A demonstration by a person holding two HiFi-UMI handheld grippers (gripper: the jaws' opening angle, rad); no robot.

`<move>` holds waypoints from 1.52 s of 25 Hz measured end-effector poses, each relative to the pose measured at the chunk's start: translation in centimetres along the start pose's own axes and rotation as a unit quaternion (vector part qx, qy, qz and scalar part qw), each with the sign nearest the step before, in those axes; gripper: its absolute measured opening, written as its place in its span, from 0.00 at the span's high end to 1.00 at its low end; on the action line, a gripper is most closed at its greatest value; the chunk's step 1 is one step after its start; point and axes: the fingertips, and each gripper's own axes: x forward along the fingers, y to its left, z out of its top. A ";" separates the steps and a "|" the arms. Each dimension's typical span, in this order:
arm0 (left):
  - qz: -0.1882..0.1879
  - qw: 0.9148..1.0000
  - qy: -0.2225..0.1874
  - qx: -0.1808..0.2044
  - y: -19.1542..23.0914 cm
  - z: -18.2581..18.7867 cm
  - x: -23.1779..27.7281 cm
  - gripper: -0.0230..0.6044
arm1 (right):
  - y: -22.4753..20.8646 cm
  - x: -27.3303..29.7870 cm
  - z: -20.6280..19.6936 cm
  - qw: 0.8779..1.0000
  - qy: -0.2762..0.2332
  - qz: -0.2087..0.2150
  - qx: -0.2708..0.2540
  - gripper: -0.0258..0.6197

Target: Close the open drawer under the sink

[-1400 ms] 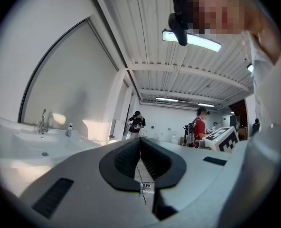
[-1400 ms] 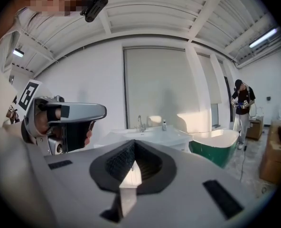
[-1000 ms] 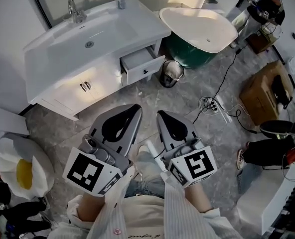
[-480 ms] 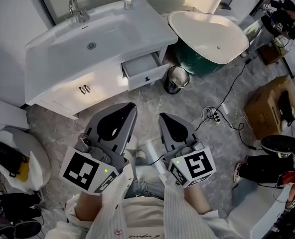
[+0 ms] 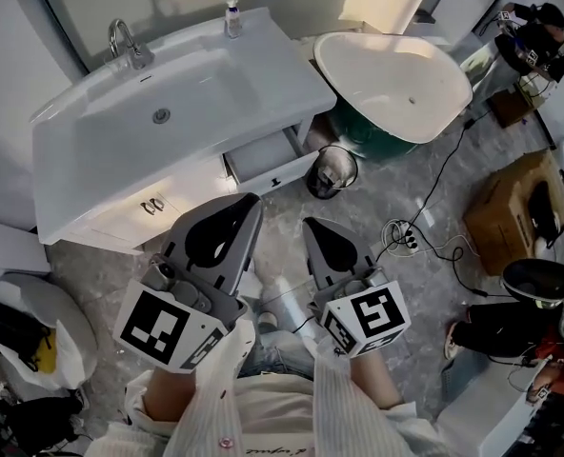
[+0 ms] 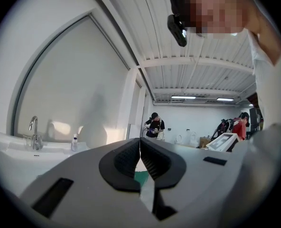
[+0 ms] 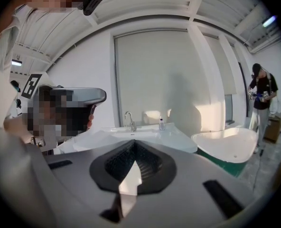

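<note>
Under the single white ceramic sink (image 5: 196, 93), one white drawer (image 5: 266, 160) stands pulled out. My two claws hang short of it: grey left claw (image 5: 250, 201) pressed together, empty; grey right claw (image 5: 311, 223) likewise. Approach step, I judge; next, reach forward and push the drawer front home.

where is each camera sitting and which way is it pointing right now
Head view: on the person's head, looking steeply down at the sink and open drawer; shows the left gripper, right gripper and sleeves.
Left gripper view: rides the left gripper, facing level along its shut jaws past the faucet toward distant people.
Right gripper view: rides the right gripper, facing along its shut jaws at the sink and bathtub.
Shared: faucet and sink appear in all three.
</note>
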 end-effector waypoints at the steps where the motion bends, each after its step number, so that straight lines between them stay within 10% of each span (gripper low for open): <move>1: -0.003 1.000 0.001 0.002 0.5 0.1 0.7 0.94 | -0.5 0.8 0.3 1.000 0.000 -0.002 0.000 0.95; 17: -0.047 0.999 0.023 0.000 9.8 0.4 8.1 0.94 | -4.8 12.1 3.7 0.999 0.003 -0.036 -0.001 0.95; 38: -0.019 0.998 0.053 -0.021 8.9 -4.0 12.3 0.94 | -9.3 14.2 2.7 0.999 0.034 -0.013 -0.033 0.95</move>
